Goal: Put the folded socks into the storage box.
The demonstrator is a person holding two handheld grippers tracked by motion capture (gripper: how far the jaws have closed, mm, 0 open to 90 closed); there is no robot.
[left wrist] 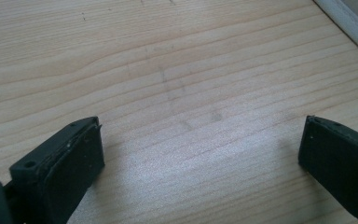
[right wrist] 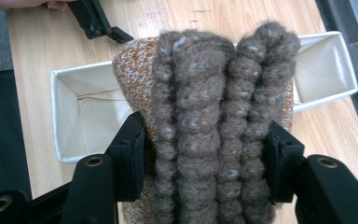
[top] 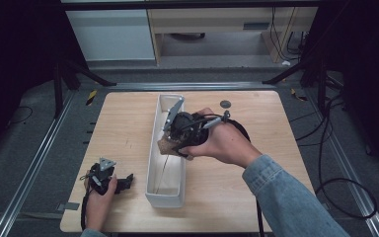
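Over the long white box (top: 166,197) in the middle of the wooden table (top: 246,177), the right gripper (top: 173,143) hangs with a bundle of knitted wool (top: 167,146) clamped between its jaws. From its own camera the picture is clear: both black pads press into the sides of the wool (right wrist: 214,121), thick grey-brown ribs in front and an orange-and-white knit behind, the jaws roughly half spread around the bulk. Below the bundle lies the box (right wrist: 70,107), open and pale inside, running crosswise under the wool. The person's right hand (top: 222,140) wraps the gripper body, the denim sleeve (top: 286,197) reaching in from the lower right.

Down at the near left corner, the left gripper (top: 127,180) rests low by the table, just left of the box. Its jaws stand wide apart with nothing between them, bare wood grain (left wrist: 191,116) under the pads. A small dark disc (top: 225,103) sits on the table beyond the right hand.
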